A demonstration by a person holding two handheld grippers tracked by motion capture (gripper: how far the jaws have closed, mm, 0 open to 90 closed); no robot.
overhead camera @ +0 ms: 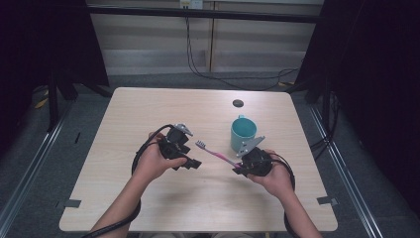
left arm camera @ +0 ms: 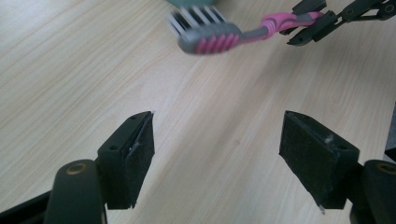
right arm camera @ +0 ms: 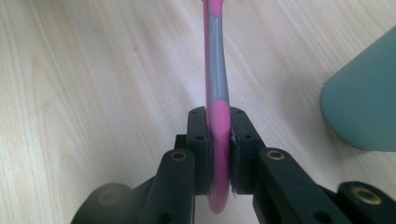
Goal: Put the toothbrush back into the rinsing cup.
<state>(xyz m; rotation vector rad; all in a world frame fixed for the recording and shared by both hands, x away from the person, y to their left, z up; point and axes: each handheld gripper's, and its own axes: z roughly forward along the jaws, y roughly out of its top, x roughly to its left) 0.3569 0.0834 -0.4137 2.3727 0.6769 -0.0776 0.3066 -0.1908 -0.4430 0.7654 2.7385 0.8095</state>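
A pink and grey toothbrush [overhead camera: 214, 152] hangs above the table [overhead camera: 148, 109], its bristled head [left arm camera: 205, 31] toward my left side. My right gripper [overhead camera: 240, 165] is shut on the toothbrush handle [right arm camera: 217, 121], jaws pressed on either side of it. My left gripper [overhead camera: 194, 163] is held open just left of the brush head, its two pads [left arm camera: 135, 154] wide apart with nothing between them. A teal mug [overhead camera: 243, 133] stands upright on the table just behind my right gripper; its side also shows as the teal mug [right arm camera: 364, 98] in the right gripper view.
A small dark round hole [overhead camera: 238, 103] sits in the tabletop behind the mug. Black cables [overhead camera: 143, 148] trail from both grippers. Dark stands and curtains flank the table; light wood surface spreads on all sides of the hands.
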